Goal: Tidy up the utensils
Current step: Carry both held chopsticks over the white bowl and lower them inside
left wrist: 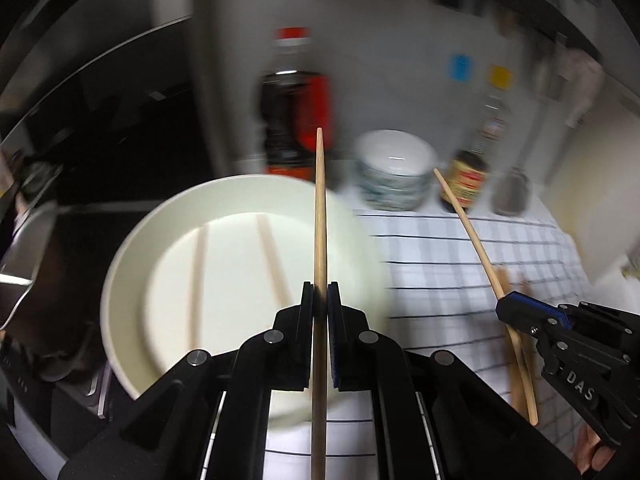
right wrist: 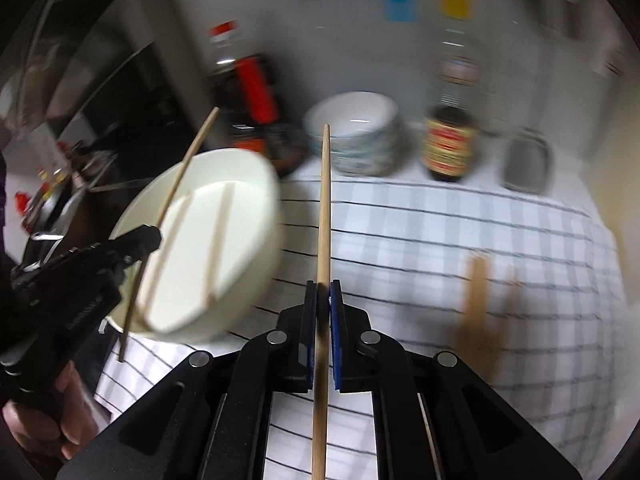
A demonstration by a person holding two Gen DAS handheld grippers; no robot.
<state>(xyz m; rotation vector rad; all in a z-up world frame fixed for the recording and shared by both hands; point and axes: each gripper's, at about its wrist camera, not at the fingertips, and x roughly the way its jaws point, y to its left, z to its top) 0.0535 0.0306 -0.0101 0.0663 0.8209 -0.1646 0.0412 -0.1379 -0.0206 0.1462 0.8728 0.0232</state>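
Two wooden chopsticks (left wrist: 319, 208) (right wrist: 325, 208) are held aloft, each clamped mid-shaft. Two more (left wrist: 272, 260) lie parallel in the white plate (left wrist: 128, 280); others (right wrist: 474, 300), blurred, rest on the checked cloth (right wrist: 440, 232).

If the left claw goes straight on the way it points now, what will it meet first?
Probably the white plate, just ahead and below the left claw, which is shut on a chopstick. Depth is unclear through the blur, so it might pass over the rim.
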